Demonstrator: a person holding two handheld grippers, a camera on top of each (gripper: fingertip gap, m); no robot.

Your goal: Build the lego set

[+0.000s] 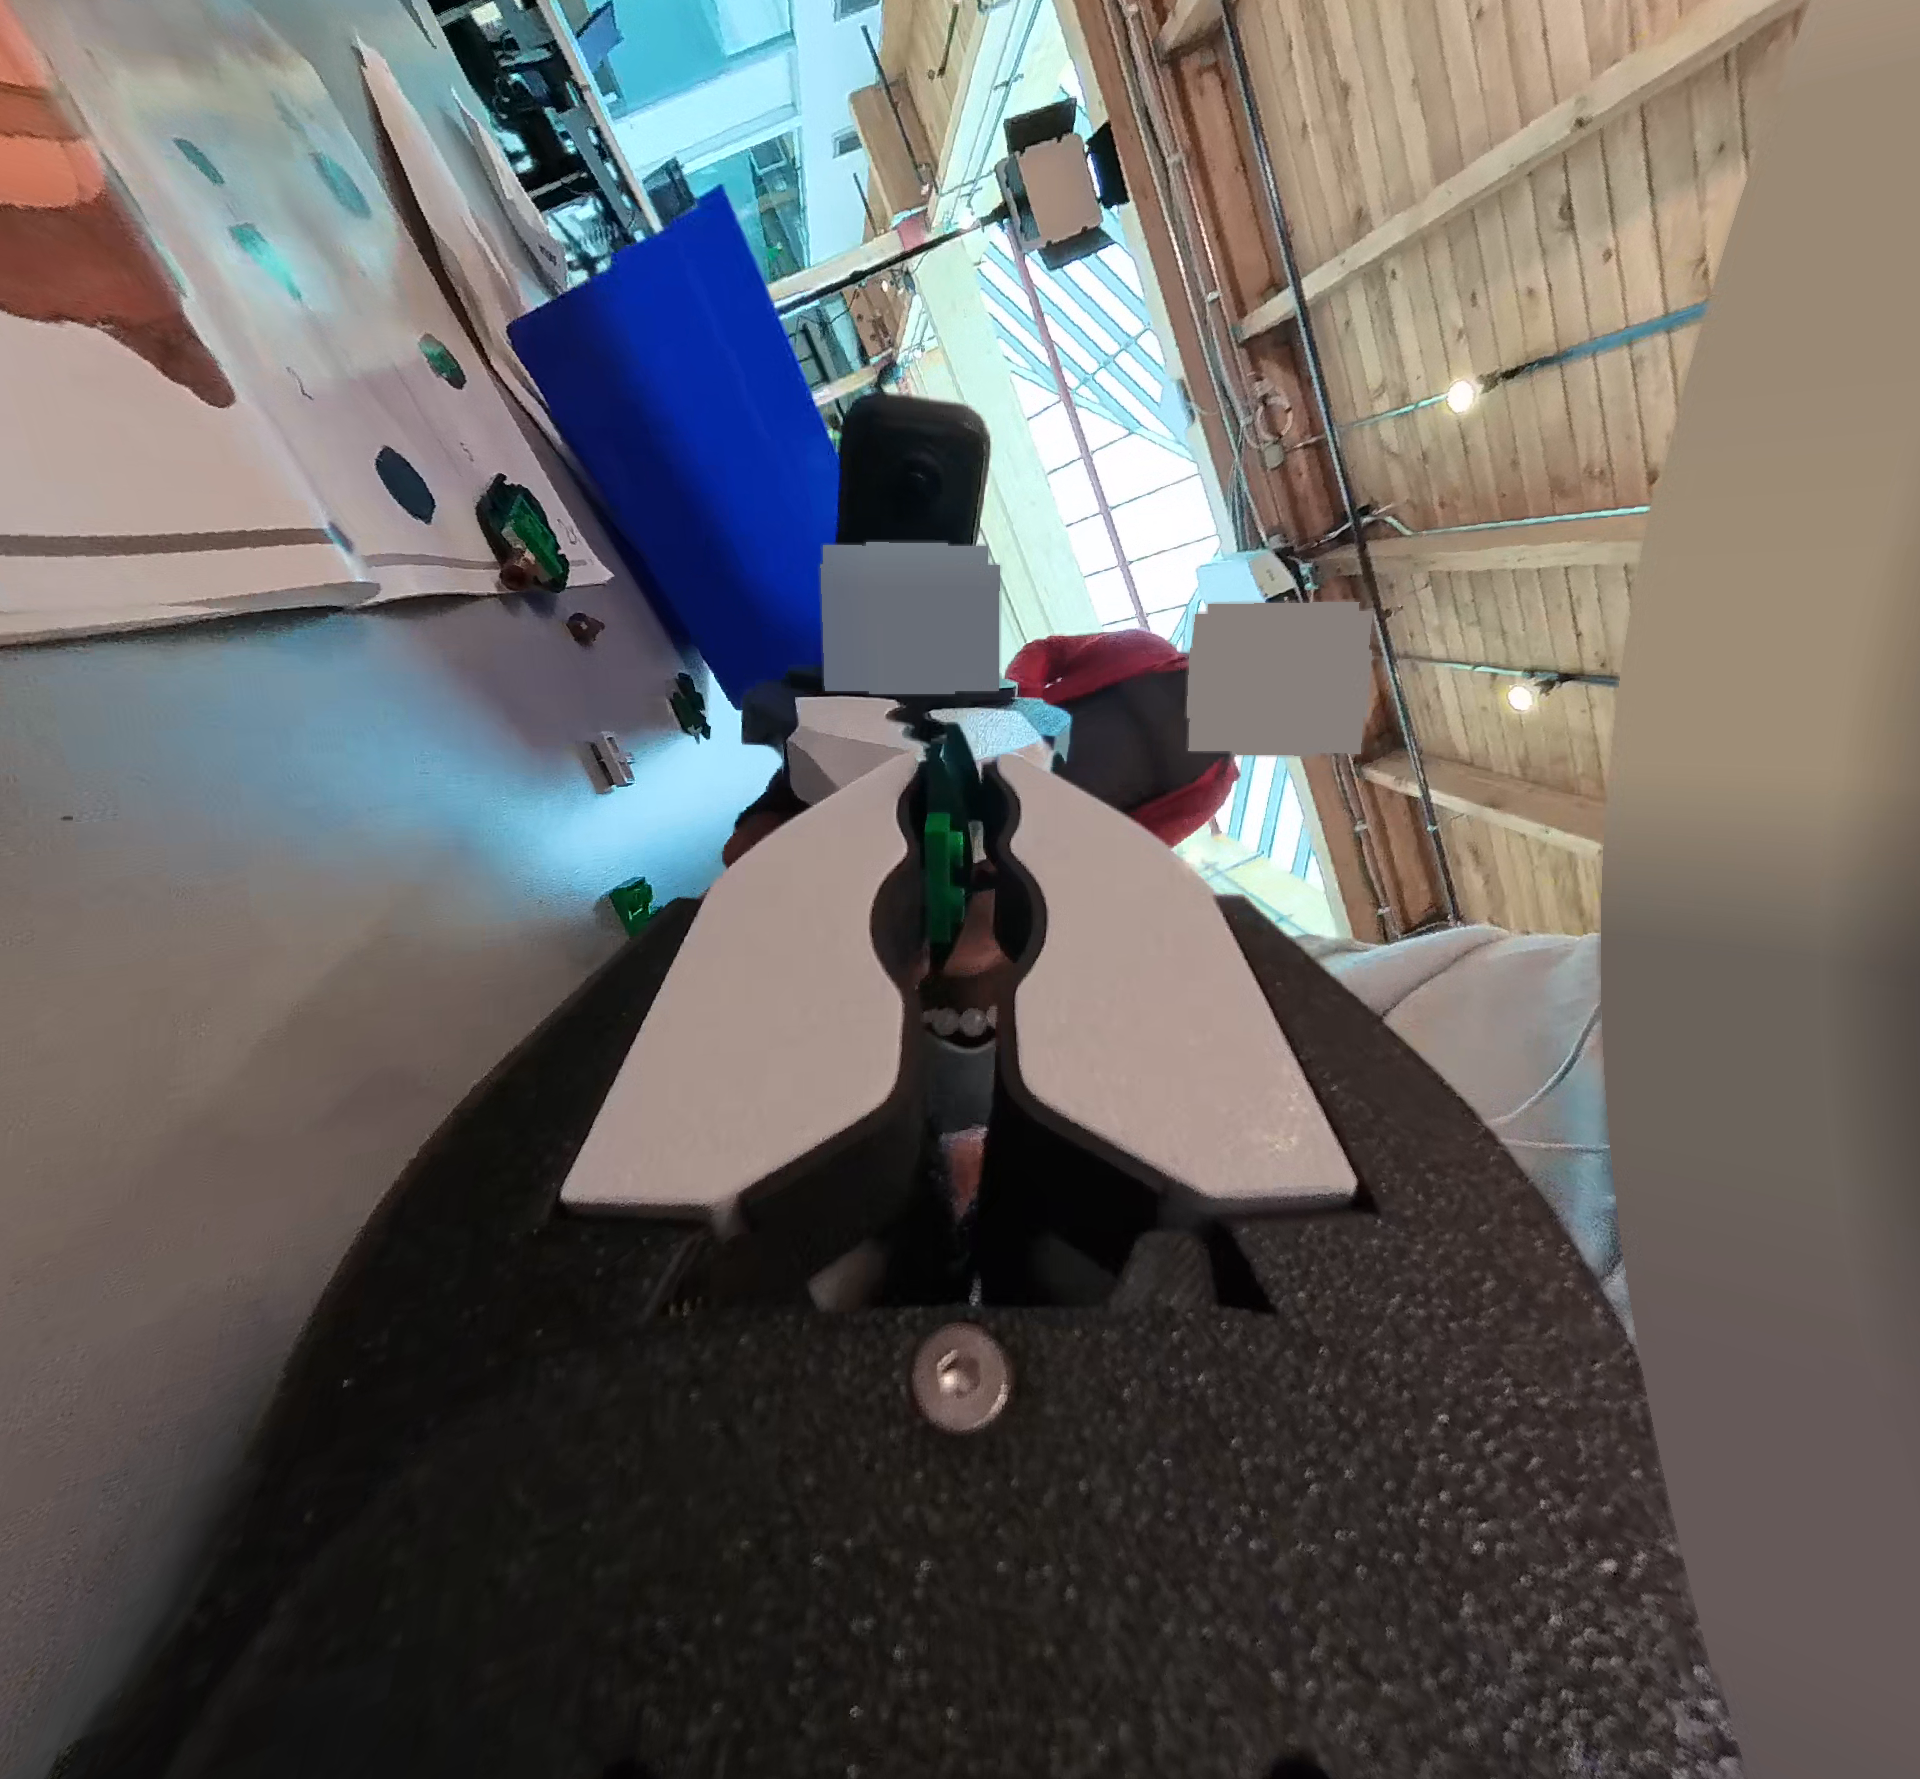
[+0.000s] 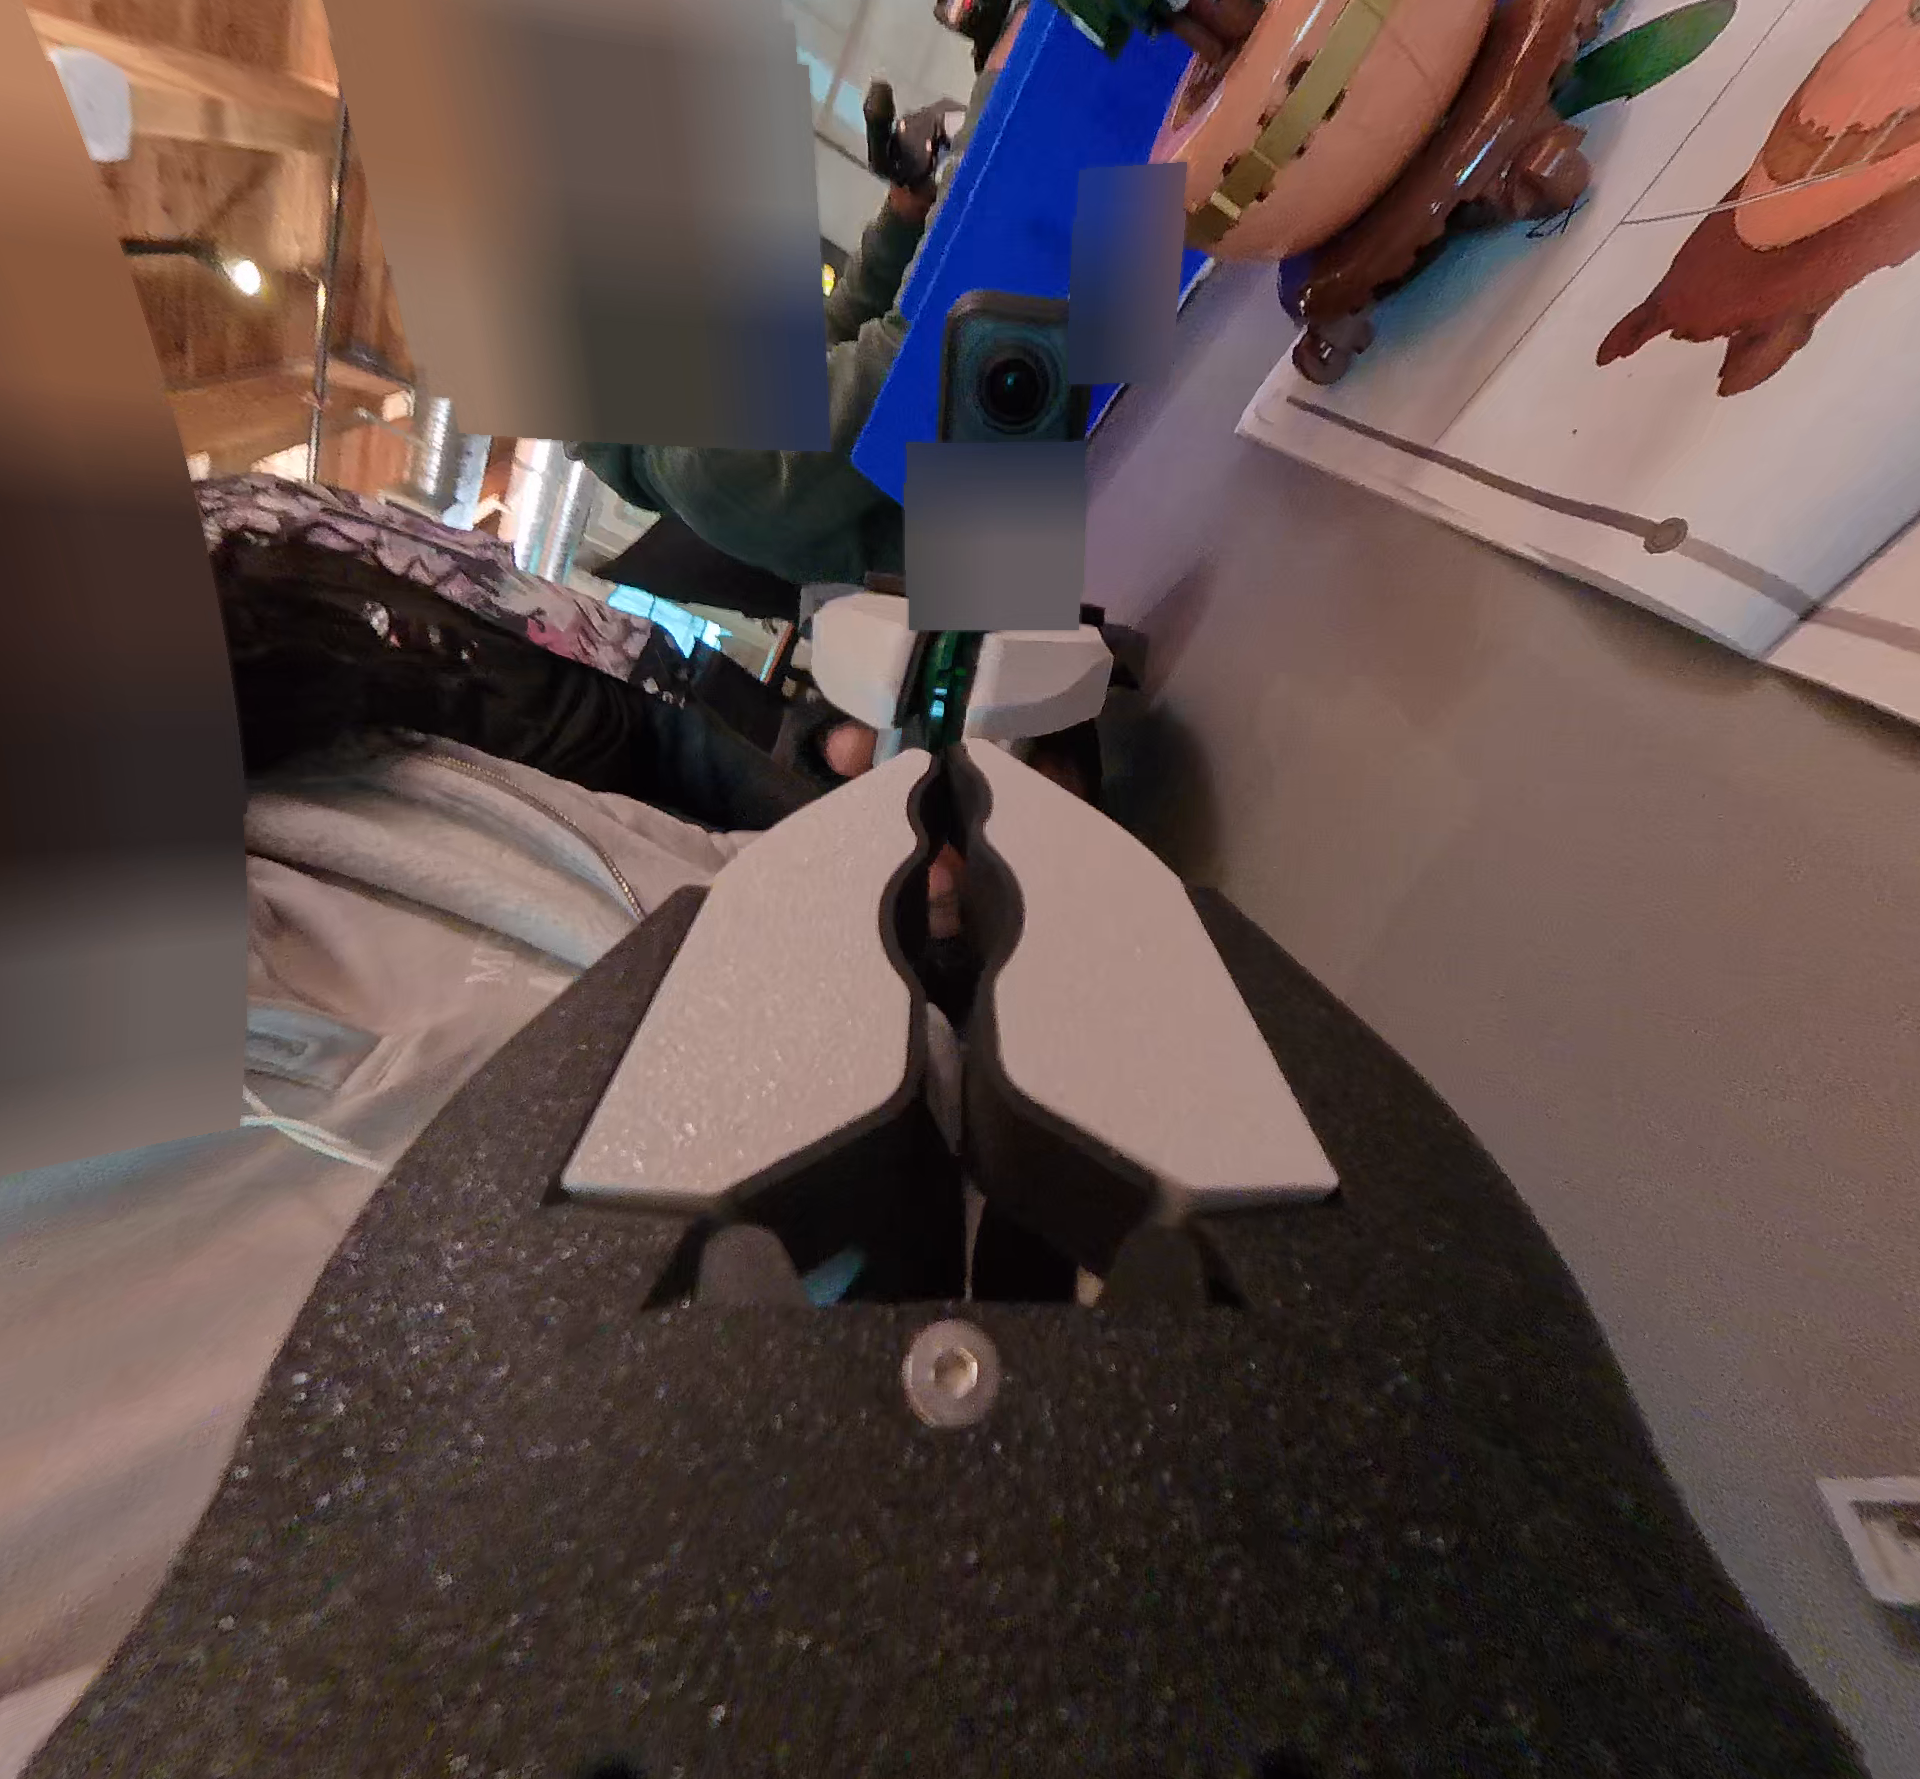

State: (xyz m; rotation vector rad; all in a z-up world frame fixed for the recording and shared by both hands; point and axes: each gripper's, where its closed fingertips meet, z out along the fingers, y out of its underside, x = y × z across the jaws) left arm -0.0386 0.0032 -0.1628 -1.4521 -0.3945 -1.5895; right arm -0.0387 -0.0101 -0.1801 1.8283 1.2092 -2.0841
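Note:
In the left wrist view, my left gripper [image 1: 951,794] is shut on a flat green lego piece [image 1: 943,846], held on edge between the pads, studs facing sideways. My right gripper [image 1: 925,727] faces it tip to tip, and its closed tips nip the piece's dark green far end. In the right wrist view, my right gripper [image 2: 940,768] is shut, with its tips at the end of the green piece [image 2: 940,680]. My left gripper [image 2: 956,685] clamps that piece just beyond. Both grippers are raised beside the table.
An open instruction booklet [image 1: 208,482] lies on the grey table [image 1: 260,846], with loose green, brown and grey pieces [image 1: 613,761] near it. A pink pot model on a brown base [image 2: 1340,67] stands by the booklet [image 2: 1558,399]. A blue box [image 1: 675,441] stands behind. People are close by. Less than 4 cm separates the two grippers' tips.

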